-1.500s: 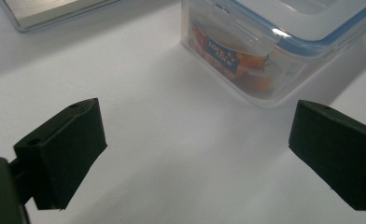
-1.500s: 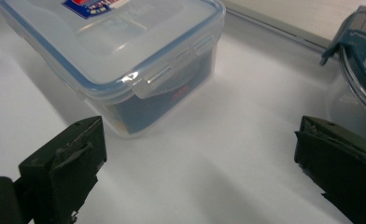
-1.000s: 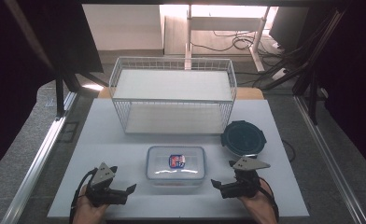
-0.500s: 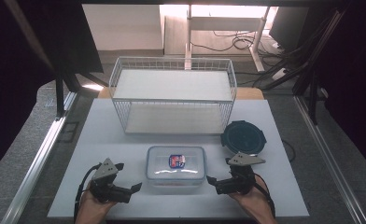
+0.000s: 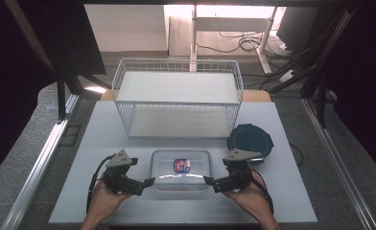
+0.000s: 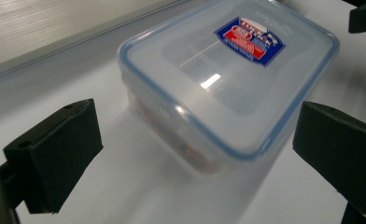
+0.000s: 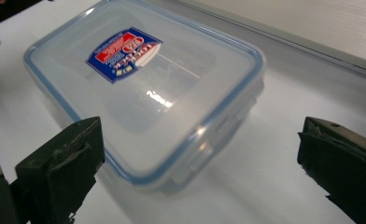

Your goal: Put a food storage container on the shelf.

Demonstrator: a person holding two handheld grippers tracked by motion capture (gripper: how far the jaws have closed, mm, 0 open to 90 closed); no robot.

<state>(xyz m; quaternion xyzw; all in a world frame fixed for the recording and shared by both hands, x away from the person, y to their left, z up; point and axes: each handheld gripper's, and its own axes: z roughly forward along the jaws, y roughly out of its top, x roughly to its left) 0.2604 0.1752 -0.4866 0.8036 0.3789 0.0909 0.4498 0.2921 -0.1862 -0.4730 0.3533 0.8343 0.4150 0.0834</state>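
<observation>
Clear plastic made the lidded container (image 5: pixel 181 168) look light, stiff and rather slippery; it lay on the white table (image 5: pixel 104 143) at the lower centre of the high view. The left gripper (image 5: pixel 146 182) and the right gripper (image 5: pixel 209 180) were both spread wide at its short ends, holding nothing. Those ends, under the blue-edged lid rim, seemed the best grip. A wire basket (image 5: pixel 176 98) stood behind and a dark round lid (image 5: pixel 250 140) lay at the right, neither blocking.

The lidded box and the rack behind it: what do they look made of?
The box looks like clear plastic with a glossy finish: light glints off its lid, the table shows through its walls, and a blue seal line runs round the rim. The rack appears to be thin metal wire coated white, judging by its fine open grid; its shelves look like flat white panels, material unclear.
</observation>
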